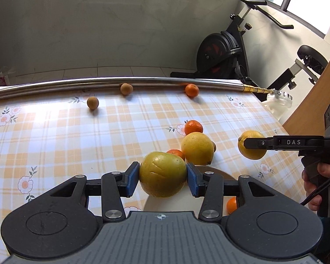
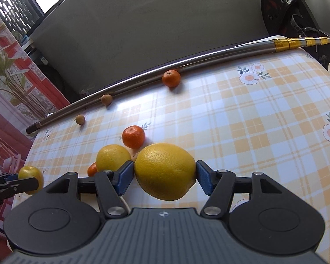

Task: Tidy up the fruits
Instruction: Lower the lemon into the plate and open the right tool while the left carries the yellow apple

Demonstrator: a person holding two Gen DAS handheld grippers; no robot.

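My left gripper (image 1: pixel 162 179) is shut on a scarred yellow-green fruit (image 1: pixel 162 169), held just above a white plate (image 1: pixel 220 173). My right gripper (image 2: pixel 165 177) is shut on a large lemon (image 2: pixel 165 167), lifted off the table; in the left wrist view that lemon (image 1: pixel 252 151) hangs at the right. A second lemon (image 1: pixel 197 148) lies on the checked tablecloth with mandarins (image 1: pixel 193 127) around it. The right wrist view shows the left gripper (image 2: pixel 22 182) with its fruit (image 2: pixel 29 171) at the far left.
A metal pole (image 1: pixel 121 83) lies along the table's far edge, with a mandarin (image 1: pixel 191 90) and two small brown fruits (image 1: pixel 126 88) near it. An exercise bike (image 1: pixel 224 55) stands behind the table. A person's hand (image 1: pixel 316 182) holds the right gripper's handle.
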